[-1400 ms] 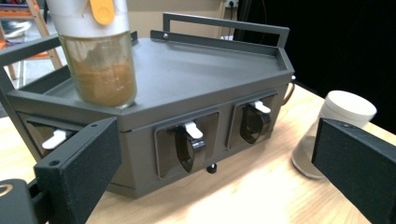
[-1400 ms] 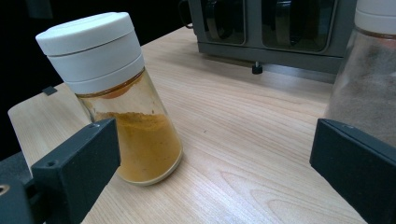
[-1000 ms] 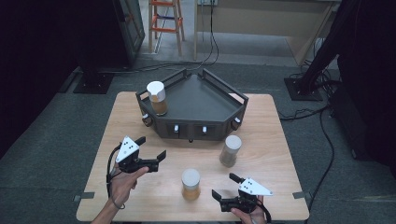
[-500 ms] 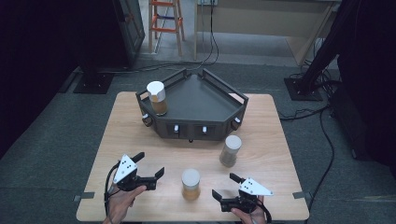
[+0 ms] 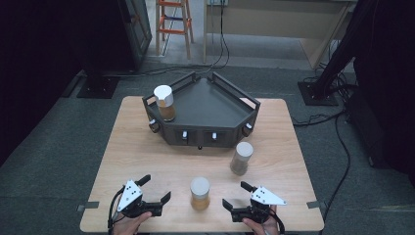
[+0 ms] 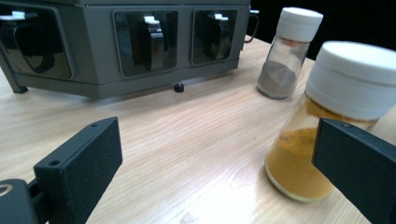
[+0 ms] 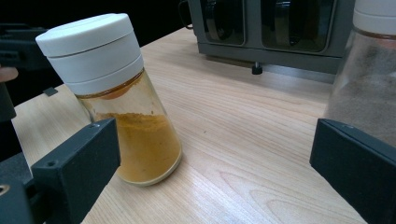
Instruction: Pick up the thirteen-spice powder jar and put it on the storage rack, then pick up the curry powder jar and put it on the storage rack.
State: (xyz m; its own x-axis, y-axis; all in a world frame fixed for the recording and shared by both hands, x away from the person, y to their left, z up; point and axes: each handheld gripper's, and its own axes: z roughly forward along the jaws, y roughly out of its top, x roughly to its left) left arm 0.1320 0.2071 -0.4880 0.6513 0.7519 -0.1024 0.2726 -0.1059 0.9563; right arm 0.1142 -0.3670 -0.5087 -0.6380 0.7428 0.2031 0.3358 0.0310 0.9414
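Standing upright near the front edge of the wooden bench, a white-capped jar of yellow-orange spice powder is seen between the two tools, touched by neither. The left tool is held low at the front left of the bench with its jaws spread wide and nothing between them; in the left gripper view the yellow spice jar is seen partly behind the right-hand jaw, just beside it. The right tool is held at the front right, its jaws likewise spread apart and empty; in the right gripper view the same jar appears just behind the left-hand jaw. A second white-capped jar, filled with grey-brown powder, is placed farther back on the bench, to the right of the first and just in front of the dark grey angular rack. A third jar of brown powder is set upright on the rack's top, at its left corner. Small compartments with white-topped clips are visible in the rack's front face.
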